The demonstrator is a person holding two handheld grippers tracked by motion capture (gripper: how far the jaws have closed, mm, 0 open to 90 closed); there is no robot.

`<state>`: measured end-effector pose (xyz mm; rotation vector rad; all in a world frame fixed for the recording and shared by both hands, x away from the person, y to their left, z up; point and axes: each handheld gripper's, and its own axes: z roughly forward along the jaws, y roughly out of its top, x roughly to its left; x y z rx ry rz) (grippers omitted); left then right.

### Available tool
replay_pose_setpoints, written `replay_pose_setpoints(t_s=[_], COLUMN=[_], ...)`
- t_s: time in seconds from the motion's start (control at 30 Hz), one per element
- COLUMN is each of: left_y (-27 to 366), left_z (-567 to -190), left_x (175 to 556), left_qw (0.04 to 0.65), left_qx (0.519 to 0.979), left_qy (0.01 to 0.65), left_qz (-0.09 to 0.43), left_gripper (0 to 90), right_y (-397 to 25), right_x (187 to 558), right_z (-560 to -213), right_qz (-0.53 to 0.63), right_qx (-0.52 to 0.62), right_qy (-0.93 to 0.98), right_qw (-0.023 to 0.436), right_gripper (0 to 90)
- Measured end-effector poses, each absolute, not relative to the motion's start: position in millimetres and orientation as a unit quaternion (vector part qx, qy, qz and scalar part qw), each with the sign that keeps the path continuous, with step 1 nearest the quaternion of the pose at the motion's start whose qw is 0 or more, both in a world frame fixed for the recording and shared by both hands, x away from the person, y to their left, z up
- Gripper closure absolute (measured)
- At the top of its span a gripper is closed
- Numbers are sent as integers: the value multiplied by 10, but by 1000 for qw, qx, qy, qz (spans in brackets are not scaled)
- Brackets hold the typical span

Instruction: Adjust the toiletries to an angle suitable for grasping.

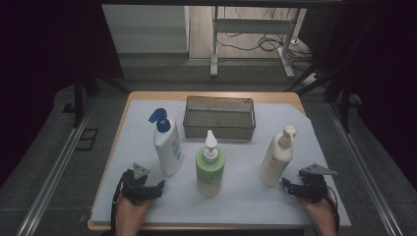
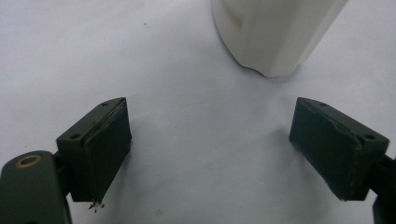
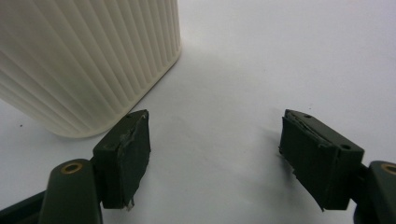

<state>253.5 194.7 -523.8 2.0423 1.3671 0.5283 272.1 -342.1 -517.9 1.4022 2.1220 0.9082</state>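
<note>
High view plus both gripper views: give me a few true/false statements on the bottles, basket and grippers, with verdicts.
1. Three pump bottles stand upright on the table. True.
2. The green bottle lies in the wire basket. False: it stands on the table in front of the basket, and nothing shows inside the basket.
3. The left gripper is shut on the blue-capped bottle. False: its jaws stand wide apart with nothing between them.
4. The right gripper is open, beside the ribbed cream bottle. True.
5. The basket sits behind the bottles. True.
</note>
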Motion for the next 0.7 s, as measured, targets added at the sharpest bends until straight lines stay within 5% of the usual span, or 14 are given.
replay_pose_setpoints(t_s=[0.7], left_y=[1957], left_z=[-5240], left_x=[2540], left_qw=[310], left_qx=[772], left_qy=[519], left_qz=[196], left_gripper=[124], right_y=[-3419], right_x=[2724], right_z=[-5176], right_qz=[326], right_qx=[506], right_qy=[768], right_qw=[218], right_gripper=[239])
